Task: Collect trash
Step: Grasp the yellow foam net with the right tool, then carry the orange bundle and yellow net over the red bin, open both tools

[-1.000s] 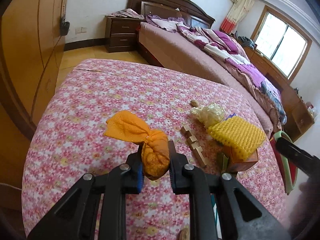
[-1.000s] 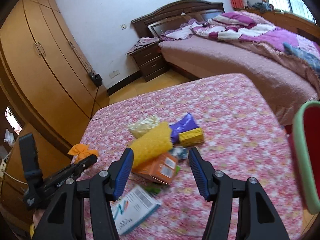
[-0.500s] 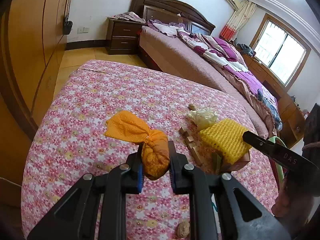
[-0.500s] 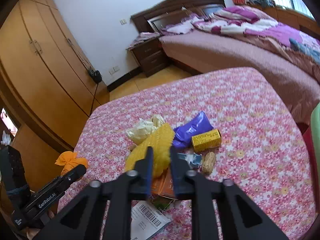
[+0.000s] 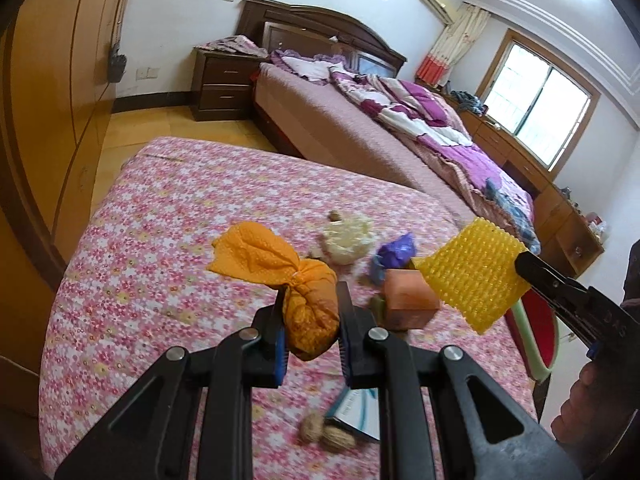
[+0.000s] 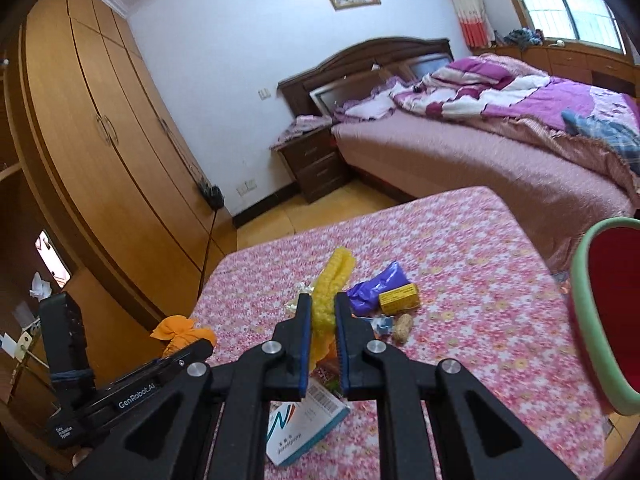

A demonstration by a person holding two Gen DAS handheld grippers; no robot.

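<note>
Hanging clear of the floral tabletop point(image 6: 472, 280), the yellow foam net point(image 6: 330, 300) is pinched in the right tool point(image 6: 320, 312), whose jaws have just been closing on it. The left tool point(image 5: 310, 320) grips the orange bundle point(image 5: 308, 300), so both pieces look ready for the red bin point(image 6: 616, 300) at the tabletop's edge.

My left gripper point(image 5: 310, 330) covers the lower part of the orange bundle point(image 5: 280, 264). In the left wrist view the white packet point(image 5: 356, 410) at lower centre is half hidden behind a finger (its print is too blurred to read). In the right wrist view the red bin point(image 6: 612, 300) is cut off by the right edge, and the orange box point(image 6: 326, 354) shows only between my fingers.
</note>
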